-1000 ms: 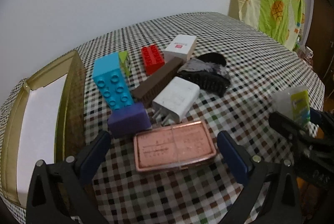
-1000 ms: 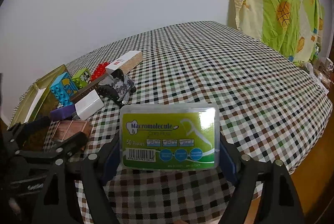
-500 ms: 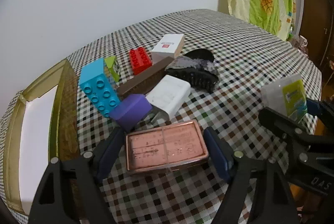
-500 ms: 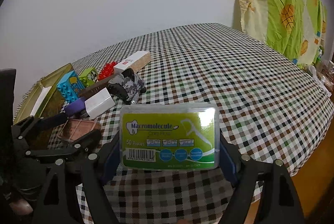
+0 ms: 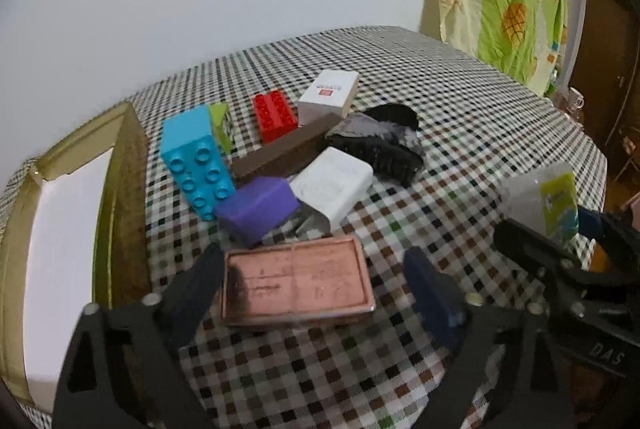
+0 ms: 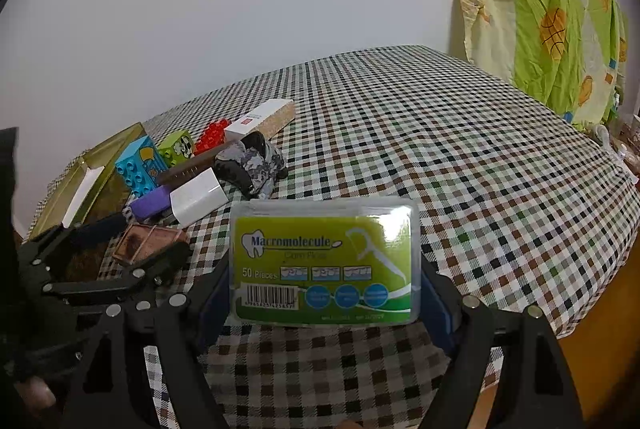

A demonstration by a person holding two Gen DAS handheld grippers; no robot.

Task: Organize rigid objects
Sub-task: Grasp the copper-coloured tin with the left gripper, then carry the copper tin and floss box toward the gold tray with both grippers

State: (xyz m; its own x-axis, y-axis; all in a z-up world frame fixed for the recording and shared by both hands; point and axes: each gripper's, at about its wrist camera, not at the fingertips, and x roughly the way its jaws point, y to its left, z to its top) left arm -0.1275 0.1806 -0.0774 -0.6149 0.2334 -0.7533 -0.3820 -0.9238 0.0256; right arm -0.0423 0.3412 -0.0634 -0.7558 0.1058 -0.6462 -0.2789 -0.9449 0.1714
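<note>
My right gripper (image 6: 324, 293) is shut on a green dental floss pick box (image 6: 325, 261), held above the checkered table; the box also shows in the left wrist view (image 5: 554, 205). My left gripper (image 5: 316, 281) is open around a copper-pink flat tin (image 5: 296, 279) lying on the cloth; the left finger touches the tin's left end, the right finger stands apart from it. The tin also shows in the right wrist view (image 6: 146, 239). Behind it lie a purple block (image 5: 258, 207), a white charger (image 5: 332, 187), a blue brick (image 5: 196, 161), a brown bar (image 5: 286, 151), a red brick (image 5: 274, 115), a white box (image 5: 330, 95) and a black hair claw (image 5: 378, 149).
An open gold-rimmed box (image 5: 120, 189) with a white lining lies at the left of the table. A green-and-yellow cloth (image 6: 552, 33) hangs at the far right. The table's edge (image 6: 592, 313) drops off to the right of my right gripper.
My left gripper has moved forward so its fingers now flank the copper tin, and has tilted. My right gripper still holds the floss box and has barely moved.
</note>
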